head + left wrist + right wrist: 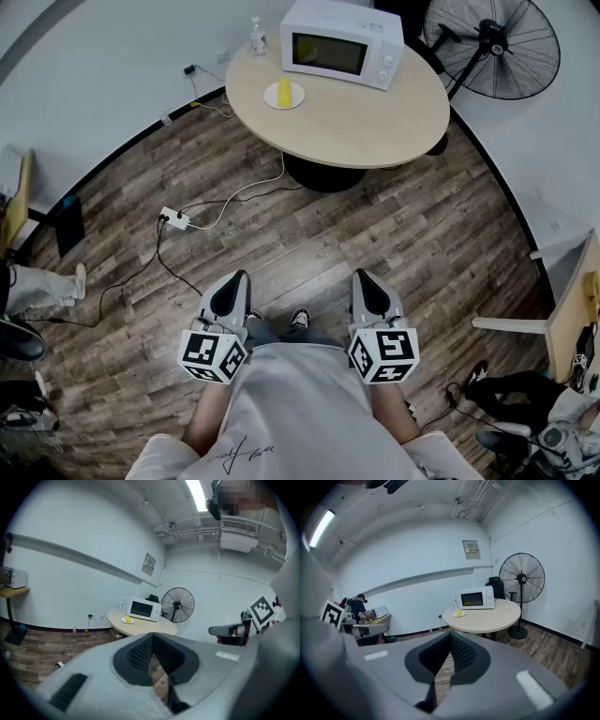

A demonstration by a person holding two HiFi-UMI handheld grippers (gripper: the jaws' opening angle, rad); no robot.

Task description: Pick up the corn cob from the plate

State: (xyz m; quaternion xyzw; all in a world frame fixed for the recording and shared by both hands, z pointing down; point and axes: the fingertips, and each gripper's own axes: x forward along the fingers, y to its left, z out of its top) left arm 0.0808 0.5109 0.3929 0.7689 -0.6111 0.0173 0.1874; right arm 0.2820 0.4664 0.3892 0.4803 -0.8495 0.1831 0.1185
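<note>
step: approach, corn cob (284, 92) on its plate (297, 97), well away
fingers: left gripper (236, 281), right gripper (364, 279) both pressed together, empty
next: reach table (375, 127), spread one gripper

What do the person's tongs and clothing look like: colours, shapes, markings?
The left tongs and right tongs are pale grey tapering shells with black ribbed pads. Each carries a white cube with black square markers. The person wears a white short-sleeved T-shirt with small dark script.
</note>
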